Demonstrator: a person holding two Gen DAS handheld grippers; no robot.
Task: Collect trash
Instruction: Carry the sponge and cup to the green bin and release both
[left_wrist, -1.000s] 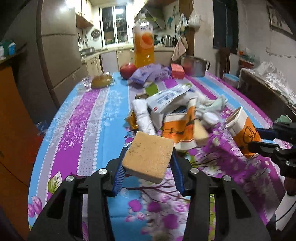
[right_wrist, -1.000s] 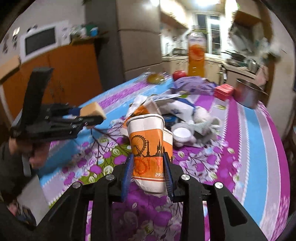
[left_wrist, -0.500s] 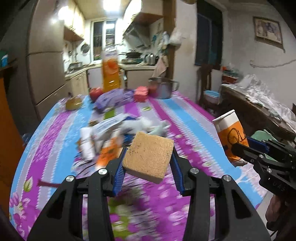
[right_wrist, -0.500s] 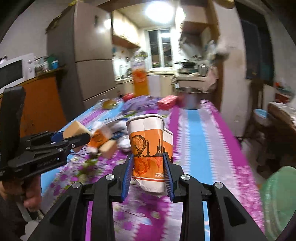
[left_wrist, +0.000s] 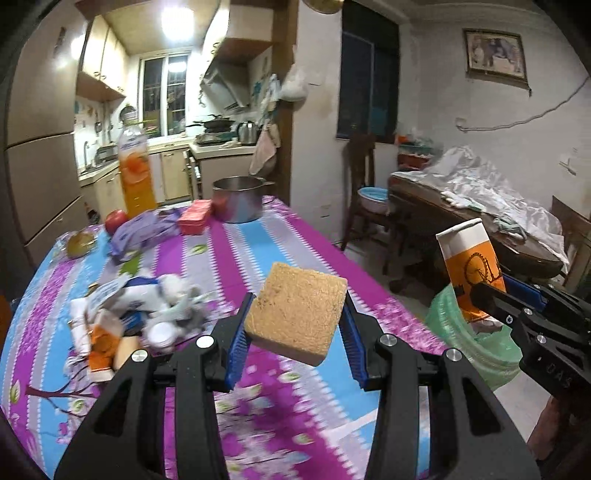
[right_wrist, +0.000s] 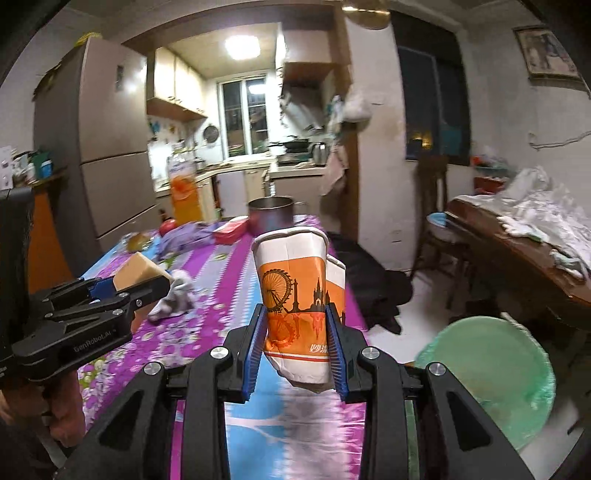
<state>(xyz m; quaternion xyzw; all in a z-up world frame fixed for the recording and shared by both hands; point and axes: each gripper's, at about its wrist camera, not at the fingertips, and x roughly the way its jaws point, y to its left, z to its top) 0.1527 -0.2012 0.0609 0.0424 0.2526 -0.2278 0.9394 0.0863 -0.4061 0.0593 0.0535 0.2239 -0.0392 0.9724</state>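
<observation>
- Left gripper (left_wrist: 295, 338) is clenched on a tan, square, coarse-textured sponge block (left_wrist: 295, 312); both blue pads press its sides and the block is tilted, clear of the table.
- Right gripper (right_wrist: 295, 345) is clamped on a crushed white-and-orange paper cup with a Ferris-wheel print (right_wrist: 295, 291); a second, matching cup appears nested behind it at 3 o'clock.
- Both items hang above the near edge of the table with the purple-and-blue flowered cloth (left_wrist: 236, 258).
- Remaining litter, a heap of white wrappers, tubes and a small orange carton (left_wrist: 136, 310), lies on the cloth at 9 o'clock of the sponge in the left wrist view.
- Pale green plastic bag lining a round bin (right_wrist: 491, 369) stands on the floor off the table's edge, at 4 o'clock of the cup in the right wrist view; its mouth is open.
- Step in hand, by judgement: carrying two picked-up pieces to the bin.
- Next move calls for bringing each load over the bag's mouth, then releasing; the cup is nearer. The sponge must clear the table edge first.
- Risk: the bag's rim is slack, so a drop near the edge could miss.
</observation>
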